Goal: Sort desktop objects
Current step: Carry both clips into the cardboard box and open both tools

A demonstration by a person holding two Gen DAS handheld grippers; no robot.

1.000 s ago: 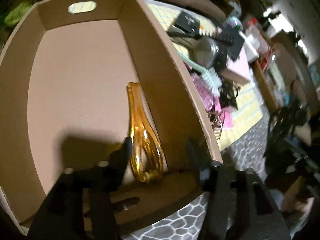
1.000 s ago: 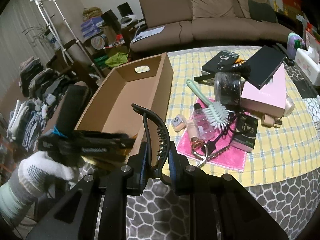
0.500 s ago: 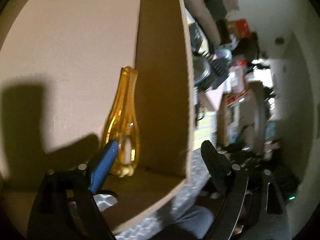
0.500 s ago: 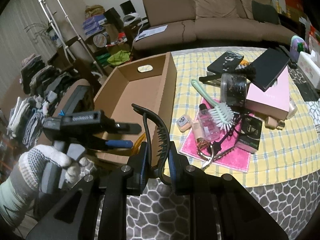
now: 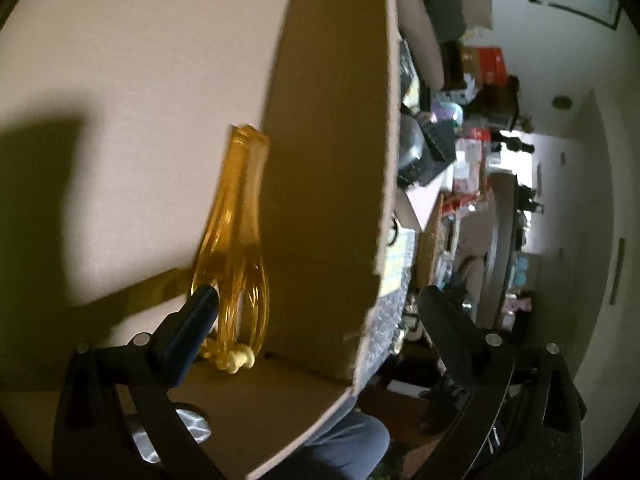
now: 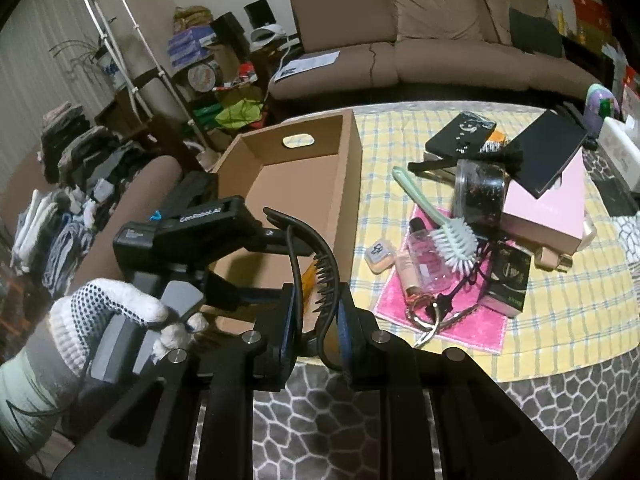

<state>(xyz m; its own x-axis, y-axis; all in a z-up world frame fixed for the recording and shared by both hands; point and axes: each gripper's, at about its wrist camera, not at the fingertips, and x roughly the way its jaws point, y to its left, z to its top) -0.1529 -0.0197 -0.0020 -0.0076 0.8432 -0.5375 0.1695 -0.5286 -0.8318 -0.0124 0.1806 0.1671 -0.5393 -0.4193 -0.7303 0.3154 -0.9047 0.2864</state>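
An open cardboard box point(image 6: 347, 184) stands on the left of the yellow checked table. An amber hair claw clip point(image 5: 236, 248) lies inside it against the right wall point(image 5: 332, 184). My left gripper point(image 5: 320, 312) is open and empty, one finger point(image 5: 192, 328) beside the amber clip, the other outside the wall. It also shows in the right wrist view point(image 6: 192, 232), held by a gloved hand. My right gripper point(image 6: 316, 316) is shut on a black hair claw clip point(image 6: 308, 248) near the box's near corner.
A pile sits right of the box: a mint brush point(image 6: 440, 224), a pink bottle point(image 6: 426, 256), a pink cloth point(image 6: 440, 316), a dark jar point(image 6: 478, 192), a pink box point(image 6: 548, 208), black cases point(image 6: 460, 136), keys point(image 6: 424, 320). A brown sofa point(image 6: 420, 40) stands behind.
My left gripper has rolled and pulled back, leaving the amber clip in the box, one finger now outside the wall. My right gripper holds the black clip almost still.
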